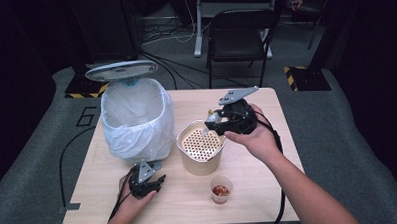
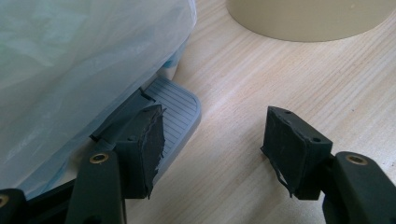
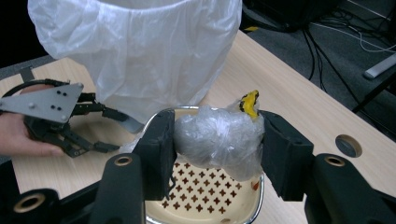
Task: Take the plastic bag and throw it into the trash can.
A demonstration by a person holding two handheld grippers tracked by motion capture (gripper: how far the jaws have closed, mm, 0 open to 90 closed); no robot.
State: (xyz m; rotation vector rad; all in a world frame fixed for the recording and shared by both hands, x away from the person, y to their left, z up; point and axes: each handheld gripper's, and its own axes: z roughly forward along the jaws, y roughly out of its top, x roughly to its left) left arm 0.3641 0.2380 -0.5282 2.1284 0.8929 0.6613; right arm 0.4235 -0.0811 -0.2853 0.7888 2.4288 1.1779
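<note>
A white-lined pedal bin (image 1: pixel 136 119) stands at the table's left with its lid (image 1: pixel 121 70) raised. My left gripper (image 1: pixel 159 182) rests low at the bin's foot. In the left gripper view its jaws (image 2: pixel 215 126) stand apart over bare wood, and the left one lies on the grey ribbed pedal (image 2: pixel 175 109). My right gripper (image 1: pixel 212 122) hovers above a beige pot with a perforated insert (image 1: pixel 202 144). It is shut on a crumpled clear plastic wad (image 3: pixel 215 137) with a yellow scrap on top, and the bin's liner (image 3: pixel 140 51) hangs just beyond.
A small clear cup (image 1: pixel 220 189) with red bits sits near the front edge, right of my left hand. The pot's wall (image 2: pixel 308 18) rises close ahead of the left gripper. A chair (image 1: pixel 239 35) and cables lie on the floor behind the table.
</note>
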